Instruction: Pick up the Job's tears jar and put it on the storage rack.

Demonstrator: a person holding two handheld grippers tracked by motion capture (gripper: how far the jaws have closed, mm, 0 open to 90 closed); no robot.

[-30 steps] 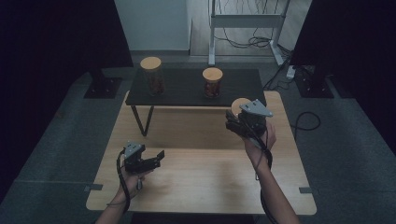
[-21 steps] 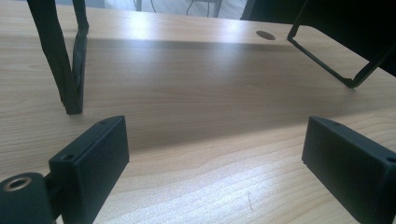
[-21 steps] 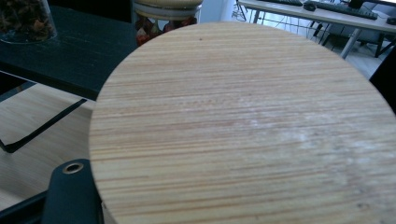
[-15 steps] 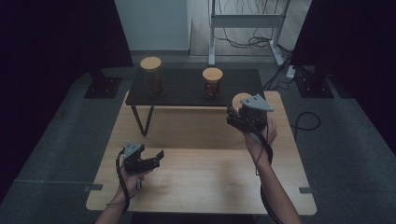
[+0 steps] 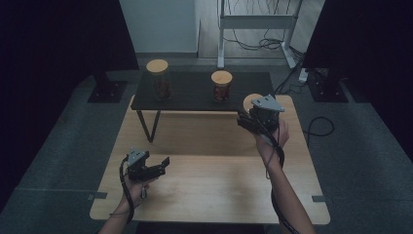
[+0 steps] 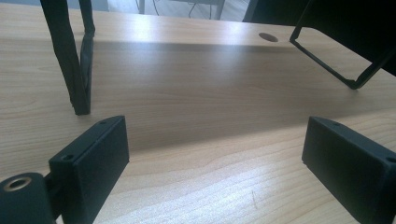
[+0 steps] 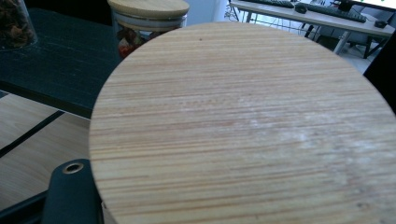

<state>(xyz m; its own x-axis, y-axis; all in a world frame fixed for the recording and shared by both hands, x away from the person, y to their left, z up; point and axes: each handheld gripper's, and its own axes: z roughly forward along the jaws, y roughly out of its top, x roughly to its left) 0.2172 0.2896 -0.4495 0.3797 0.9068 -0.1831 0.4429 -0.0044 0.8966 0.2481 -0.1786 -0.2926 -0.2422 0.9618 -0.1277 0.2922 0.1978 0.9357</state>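
**Jar held at the dark shelf's right end**

While the right gripper [image 5: 251, 118] stands clamped on a jar with a wooden lid [image 7: 243, 126], that jar sits in the air at the right end of the low dark shelf [image 5: 195, 95], above the far right part of the wooden table [image 5: 214, 180]. From the right gripper view the round lid [image 5: 251, 100] is close to the camera, grain running across, and the glass below it is hidden; one black jaw shows at the lower left edge against the lid.

Beyond the lid, a second lidded jar [image 7: 148, 21] stands on the shelf just behind; in the high view it is near the held jar, to its left [image 5: 221, 86]. A taller third jar [image 5: 159, 79] stands well apart toward the shelf's left end, dark contents inside [image 7: 16, 23].

Left gripper [image 5: 157, 168]: low over the near left of the table, jaws spread wide, nothing between them. Left gripper view gives bare tabletop between the pads and a black shelf leg [image 6: 70, 60] ahead.
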